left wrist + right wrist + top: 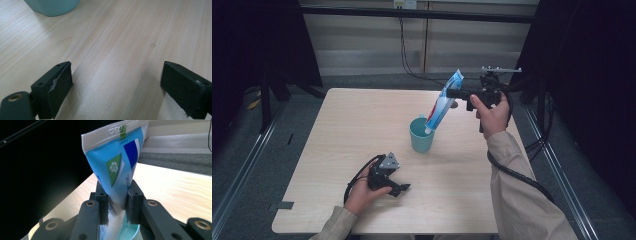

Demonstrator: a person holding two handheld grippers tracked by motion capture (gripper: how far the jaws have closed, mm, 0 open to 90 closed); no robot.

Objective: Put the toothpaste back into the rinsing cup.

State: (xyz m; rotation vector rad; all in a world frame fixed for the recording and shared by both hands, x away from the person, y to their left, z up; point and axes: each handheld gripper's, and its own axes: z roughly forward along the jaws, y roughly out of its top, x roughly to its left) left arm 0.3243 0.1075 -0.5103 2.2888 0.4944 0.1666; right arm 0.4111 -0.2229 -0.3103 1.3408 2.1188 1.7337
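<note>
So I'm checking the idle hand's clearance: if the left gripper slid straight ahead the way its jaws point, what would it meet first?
Mostly bare light wooden table. The left gripper sits open, and the teal plastic cup lies ahead but off to one side, so it probably passes it, though depth is unclear.

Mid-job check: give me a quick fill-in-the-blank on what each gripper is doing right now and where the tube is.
1. The right gripper is shut on the ____ end of the toothpaste tube.
2. The tube's cap end points down into the teal ____.
3. The left gripper rests low over the table with its jaws ____ and nothing between them.
4. The cup stands ____ on the table.

Missing words: crimped; cup; open; upright
</note>
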